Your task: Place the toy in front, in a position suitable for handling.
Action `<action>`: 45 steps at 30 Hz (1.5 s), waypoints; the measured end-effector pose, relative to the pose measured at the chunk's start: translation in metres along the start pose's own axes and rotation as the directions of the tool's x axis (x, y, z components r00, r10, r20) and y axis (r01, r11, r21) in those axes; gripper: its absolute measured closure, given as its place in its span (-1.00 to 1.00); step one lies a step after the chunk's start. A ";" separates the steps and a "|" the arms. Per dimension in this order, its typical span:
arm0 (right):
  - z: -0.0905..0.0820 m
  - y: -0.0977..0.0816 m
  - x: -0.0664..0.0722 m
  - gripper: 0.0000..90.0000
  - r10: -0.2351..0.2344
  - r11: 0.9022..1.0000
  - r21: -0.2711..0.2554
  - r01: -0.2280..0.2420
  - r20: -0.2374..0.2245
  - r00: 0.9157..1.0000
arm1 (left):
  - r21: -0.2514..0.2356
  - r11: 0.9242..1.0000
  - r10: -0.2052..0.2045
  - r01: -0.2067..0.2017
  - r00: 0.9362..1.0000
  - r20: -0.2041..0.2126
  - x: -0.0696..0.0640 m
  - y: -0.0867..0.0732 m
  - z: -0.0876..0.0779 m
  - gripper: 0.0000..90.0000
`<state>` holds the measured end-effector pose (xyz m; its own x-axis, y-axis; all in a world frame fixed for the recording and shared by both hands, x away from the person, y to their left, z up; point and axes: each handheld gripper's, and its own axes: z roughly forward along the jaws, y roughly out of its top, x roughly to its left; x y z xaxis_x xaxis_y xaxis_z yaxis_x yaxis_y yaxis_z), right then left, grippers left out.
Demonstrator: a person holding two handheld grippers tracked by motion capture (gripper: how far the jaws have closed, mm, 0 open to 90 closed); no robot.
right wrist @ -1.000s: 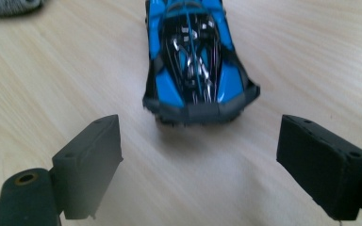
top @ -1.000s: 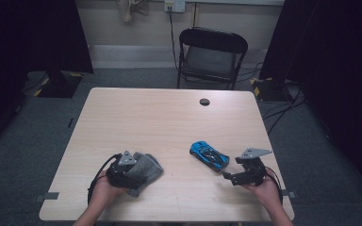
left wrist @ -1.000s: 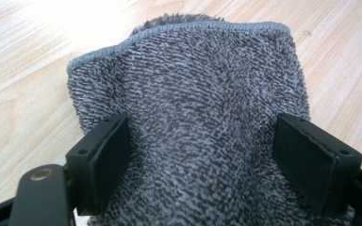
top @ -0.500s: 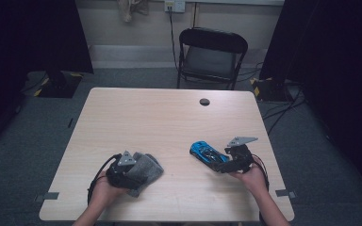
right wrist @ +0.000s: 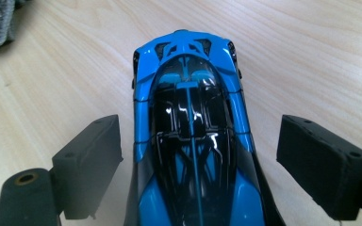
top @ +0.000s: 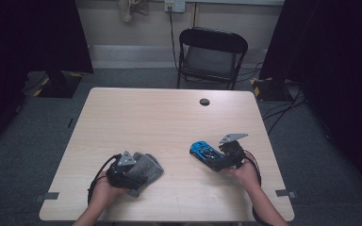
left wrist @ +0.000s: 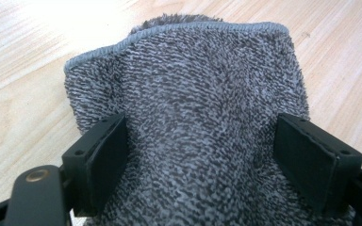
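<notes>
High view: near left, left gripper (top: 133, 169) on grey cloth (top: 147, 167); near right, right gripper (top: 220, 158) at blue toy car (top: 205, 152). Left gripper view: jaws wide, cloth bunched between, pads touching its sides. Right gripper view: jaws open, car (right wrist: 193, 136) between, gaps either side.

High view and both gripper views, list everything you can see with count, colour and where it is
table: one, light wood, centre of the room
toy car: one, blue and black, near right part of the table, between the right gripper's jaws with a gap on each side
cloth: one, grey, fluffy, near left part of the table, between the left gripper's jaws
round cap: one, dark, far side of the table
folding chair: one, black, behind the table
left gripper: one, black, at the cloth
right gripper: one, black, open around the car
hands: two, at the near edge
</notes>
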<state>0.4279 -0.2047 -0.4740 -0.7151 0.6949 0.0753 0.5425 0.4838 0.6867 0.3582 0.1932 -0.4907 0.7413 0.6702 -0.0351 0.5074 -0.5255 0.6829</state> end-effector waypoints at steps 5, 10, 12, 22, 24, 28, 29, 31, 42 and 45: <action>0.011 0.005 0.000 -0.69 -0.004 1.000 0.022 0.004 -0.004 1.000 | -0.003 1.000 -0.006 0.006 1.000 0.000 -0.001 0.000 0.000 -0.59; 0.016 0.009 0.002 -0.69 -0.013 0.999 0.040 0.013 -0.006 1.000 | -0.005 1.000 -0.004 0.004 1.000 0.000 0.000 -0.001 0.000 -0.59; 0.019 0.009 0.003 -0.69 -0.019 0.998 0.052 0.019 -0.002 1.000 | -0.004 1.000 -0.002 0.002 1.000 0.000 0.000 0.000 0.000 -0.59; 0.029 0.012 0.002 -0.68 -0.022 0.996 0.088 0.022 -0.003 1.000 | -0.004 1.000 -0.003 0.003 1.000 0.002 0.000 -0.001 0.000 -0.59; 0.031 0.012 0.003 -0.69 -0.036 0.994 0.105 0.036 0.005 0.999 | -0.006 1.000 0.000 0.000 1.000 0.001 0.000 -0.001 0.000 -0.59; 0.033 0.012 0.006 -0.67 -0.069 0.992 0.108 0.066 0.024 0.997 | -0.007 1.000 0.000 0.000 1.000 0.001 0.001 -0.001 0.000 -0.59; 0.033 0.012 0.006 -0.66 -0.076 0.991 0.109 0.073 0.027 0.997 | -0.007 1.000 0.000 0.000 1.000 0.001 0.001 -0.001 0.000 -0.59; 0.032 0.012 0.006 -0.60 -0.068 0.992 0.107 0.065 0.030 0.997 | -0.007 1.000 0.000 0.000 1.000 0.001 0.001 -0.001 0.000 -0.59; 0.030 0.015 0.009 -0.42 -0.066 0.989 0.133 0.062 0.029 0.997 | -0.008 1.000 -0.002 0.002 1.000 0.000 0.000 -0.001 0.000 -0.60; 0.029 0.018 0.009 -0.41 -0.059 0.985 0.167 0.053 0.031 0.998 | -0.009 1.000 -0.002 0.002 1.000 0.002 0.000 -0.001 0.000 -0.59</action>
<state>0.4440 -0.1739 -0.4816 -0.7318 0.6814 0.0120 0.5697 0.6020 0.5595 0.3581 0.1940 -0.4915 0.7413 0.6701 -0.0377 0.5049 -0.5197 0.6892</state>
